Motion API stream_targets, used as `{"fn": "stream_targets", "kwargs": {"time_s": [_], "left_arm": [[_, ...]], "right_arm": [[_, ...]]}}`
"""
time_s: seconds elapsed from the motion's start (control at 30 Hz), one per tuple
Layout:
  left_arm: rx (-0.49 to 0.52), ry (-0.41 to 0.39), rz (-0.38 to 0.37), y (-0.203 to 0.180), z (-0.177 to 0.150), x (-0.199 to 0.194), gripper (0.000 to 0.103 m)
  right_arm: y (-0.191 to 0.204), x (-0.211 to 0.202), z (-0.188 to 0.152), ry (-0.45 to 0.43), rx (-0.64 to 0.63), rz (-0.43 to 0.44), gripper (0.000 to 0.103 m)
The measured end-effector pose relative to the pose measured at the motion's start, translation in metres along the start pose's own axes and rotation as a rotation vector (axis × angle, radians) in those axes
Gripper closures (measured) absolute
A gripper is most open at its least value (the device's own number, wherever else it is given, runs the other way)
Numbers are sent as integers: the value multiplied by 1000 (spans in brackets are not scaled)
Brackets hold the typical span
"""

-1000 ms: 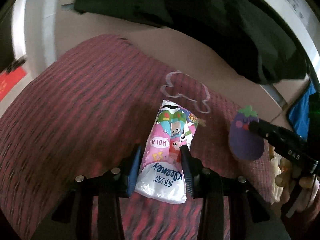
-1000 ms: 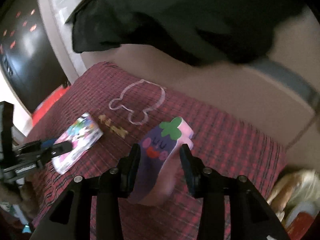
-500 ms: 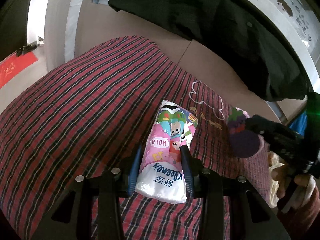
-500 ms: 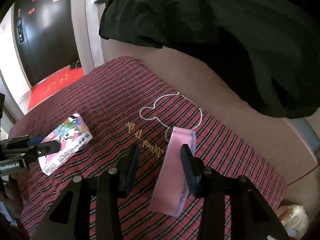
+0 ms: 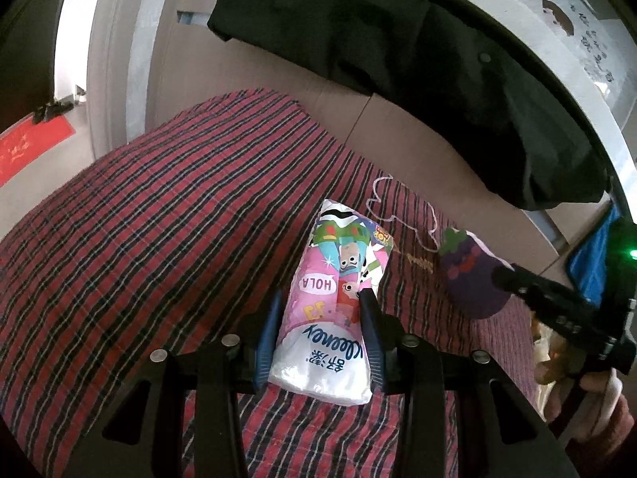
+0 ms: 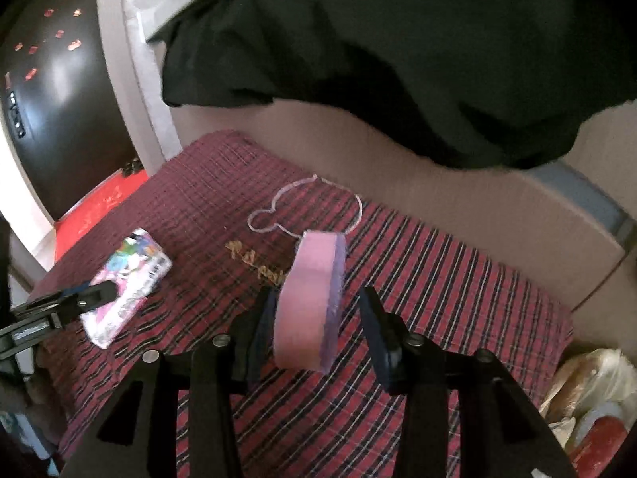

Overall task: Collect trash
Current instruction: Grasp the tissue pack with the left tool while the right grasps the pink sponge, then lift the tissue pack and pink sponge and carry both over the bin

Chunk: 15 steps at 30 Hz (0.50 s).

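Left gripper point(image 5: 324, 326): we clamp the pink cartoon-printed plastic tissue pack point(image 5: 336, 310), near on the red plaid cushion point(image 5: 159, 239).
Right gripper point(image 6: 314, 330): jaws opening; the purple-and-pink foam eggplant sponge point(image 6: 312, 302) stands between them (right pad clear).
Advice: we re-close squarely before lifting.

The black garment point(image 6: 398, 59) is blurred and cut off at the top.
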<state>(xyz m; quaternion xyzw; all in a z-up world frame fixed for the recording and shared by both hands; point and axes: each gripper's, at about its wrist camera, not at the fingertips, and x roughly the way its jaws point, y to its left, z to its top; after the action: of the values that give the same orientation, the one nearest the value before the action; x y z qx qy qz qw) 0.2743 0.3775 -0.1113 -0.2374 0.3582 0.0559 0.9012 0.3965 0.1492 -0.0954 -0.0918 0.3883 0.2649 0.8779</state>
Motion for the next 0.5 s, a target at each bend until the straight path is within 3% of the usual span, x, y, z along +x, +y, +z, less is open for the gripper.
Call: {"fn": "stream_targets", "kwargs": {"time_s": [0.1, 0.17, 0.23, 0.5], "left_arm": [[12, -12, 4, -4, 1, -1, 63], [20, -20, -1, -10, 3, -5, 63], [36, -34, -2, -19, 4, -10, 63], [120, -105, -27, -72, 8, -36, 63]], "right_arm": [[2, 15, 0, 26, 6, 0, 64], [2, 18, 1, 31, 14, 17, 74], [2, 13, 1, 15, 15, 39, 75], [-13, -54, -5, -100, 2, 28, 75]]}}
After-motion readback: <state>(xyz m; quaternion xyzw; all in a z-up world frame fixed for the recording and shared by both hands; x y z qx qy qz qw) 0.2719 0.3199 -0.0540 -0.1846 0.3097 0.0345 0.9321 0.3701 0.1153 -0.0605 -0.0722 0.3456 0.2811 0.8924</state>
